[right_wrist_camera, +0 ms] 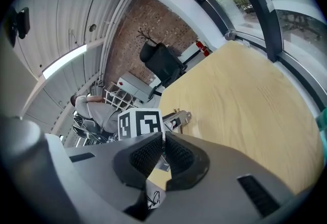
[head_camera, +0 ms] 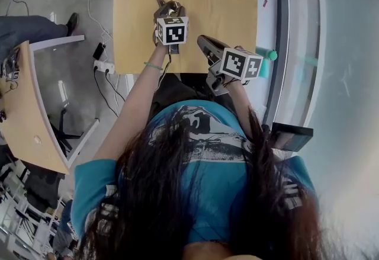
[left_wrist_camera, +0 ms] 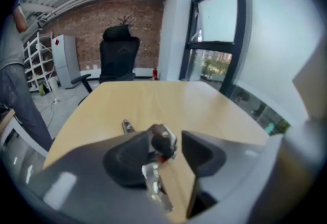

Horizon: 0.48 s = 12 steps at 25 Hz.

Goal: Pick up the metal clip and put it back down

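1. Jaws stand wide apart on the left gripper (head_camera: 166, 12), which angles down at the wooden table (left_wrist_camera: 168, 98). Nothing is being squeezed.
2. The metal clip (left_wrist_camera: 162, 140) sits right in that gap, tucked against the left-hand jaw. Bare tabletop shows between it and the other jaw, so it looks ungripped. Whether it lies flat on the wood or leans on that jaw, I cannot tell.
3. Here's the relation that matters: the clip lies straight ahead of the left gripper, inside its mouth, so this hand is by far the nearer one.
4. The right gripper (right_wrist_camera: 163, 142) has its jaws closed together on nothing. It hangs by the table's near edge, off to the right and well apart from the clip.
5. Now the long axis. The black body is in the middle, the near handle (left_wrist_camera: 156, 190) runs back towards the camera, and the far handle (left_wrist_camera: 127, 126) pokes out past the left-hand jaw.
6. So the clip's length runs roughly along the gripper's own pointing line, with the far end slanting a little to the left.
7. My read: this looks like the put-down end of the job. A straight withdrawal along that axis should keep the left-hand jaw from dragging the clip.
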Motion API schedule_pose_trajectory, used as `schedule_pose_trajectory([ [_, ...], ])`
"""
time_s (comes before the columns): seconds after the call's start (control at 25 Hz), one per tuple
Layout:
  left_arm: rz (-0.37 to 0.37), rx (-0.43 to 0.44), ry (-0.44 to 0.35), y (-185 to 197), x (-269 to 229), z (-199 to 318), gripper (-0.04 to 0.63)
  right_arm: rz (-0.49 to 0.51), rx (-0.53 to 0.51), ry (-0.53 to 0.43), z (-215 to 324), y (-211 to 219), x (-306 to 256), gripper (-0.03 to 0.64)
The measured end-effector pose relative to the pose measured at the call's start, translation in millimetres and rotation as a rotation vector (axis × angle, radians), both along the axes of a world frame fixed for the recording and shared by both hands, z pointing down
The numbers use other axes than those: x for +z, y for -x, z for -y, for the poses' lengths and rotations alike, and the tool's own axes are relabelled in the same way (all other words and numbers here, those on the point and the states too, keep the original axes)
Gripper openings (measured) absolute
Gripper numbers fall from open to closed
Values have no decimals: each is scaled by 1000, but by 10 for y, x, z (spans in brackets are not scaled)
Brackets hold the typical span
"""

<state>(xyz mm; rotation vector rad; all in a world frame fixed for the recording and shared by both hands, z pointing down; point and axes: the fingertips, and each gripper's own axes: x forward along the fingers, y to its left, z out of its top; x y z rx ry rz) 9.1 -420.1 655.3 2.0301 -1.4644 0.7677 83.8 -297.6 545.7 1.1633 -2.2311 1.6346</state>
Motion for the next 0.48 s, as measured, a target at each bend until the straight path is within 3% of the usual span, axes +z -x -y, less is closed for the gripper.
schedule_pose_trajectory([
  [0.32,177,-82,-8,145,150,126,195,-3,32,23,-5,-64,61,28],
  [0.48,193,-124,-10,230,136,95,164,0,42,18,-6,-74,44,26],
])
